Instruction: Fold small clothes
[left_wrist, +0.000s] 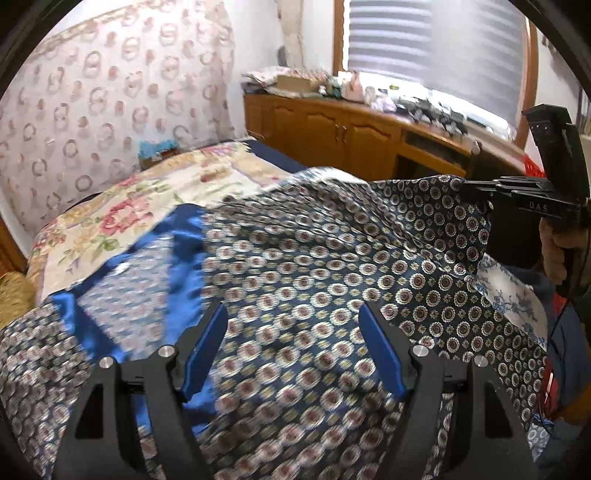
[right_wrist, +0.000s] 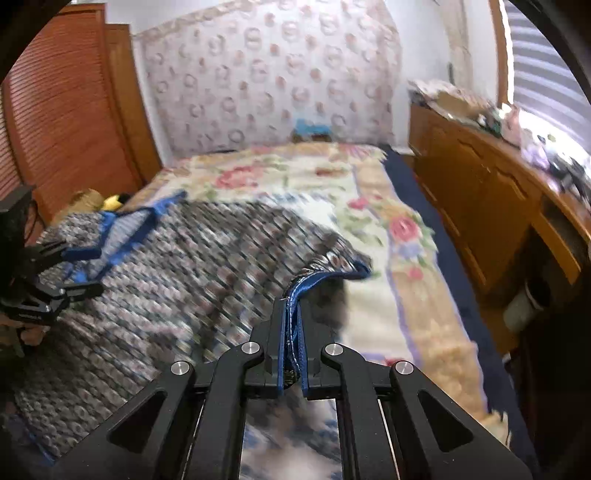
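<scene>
A navy patterned garment with a bright blue satin lining lies spread on the bed. My left gripper is open just above the cloth, its blue pads wide apart and empty. My right gripper is shut on the garment's blue-trimmed edge and holds it lifted off the bed. In the left wrist view the right gripper shows at the right, pinching the raised corner. In the right wrist view the left gripper shows at the far left, open over the garment.
The bed has a floral cover and a patterned headboard. A wooden cabinet with clutter on top runs along the right under a window. A louvred wooden door stands at the left. A yellow item lies by the bed's left edge.
</scene>
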